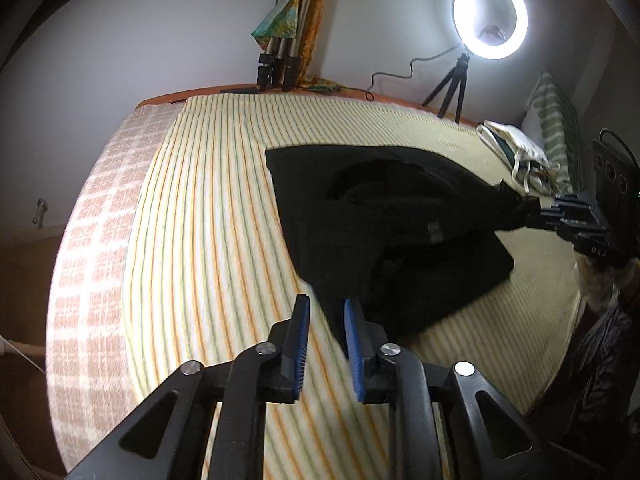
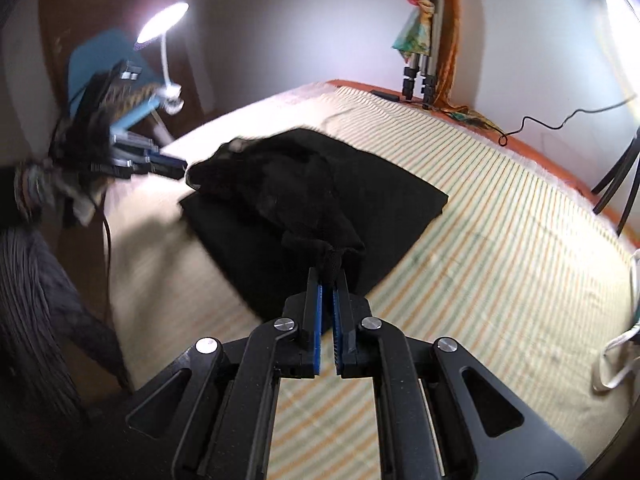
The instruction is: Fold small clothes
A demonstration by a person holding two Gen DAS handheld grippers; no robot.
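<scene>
My right hand-held gripper is clamped on a bunched corner of the black garment, which lies part-folded mid-bed on the striped bedcover. My left hand-held gripper has its fingers apart with nothing between them, poised just beside the garment's near corner toward the bed's near edge. The pinch on the right looks thin to me; if I pull across too fast, the cloth may slip out and the fold collapse. With the left side unpinned, I judge the whole garment could drag and skew instead of creasing. Farther off, a pale bag sits near the bed's far right corner, and the ring light beyond; a wide sweep might snag the bag.
</scene>
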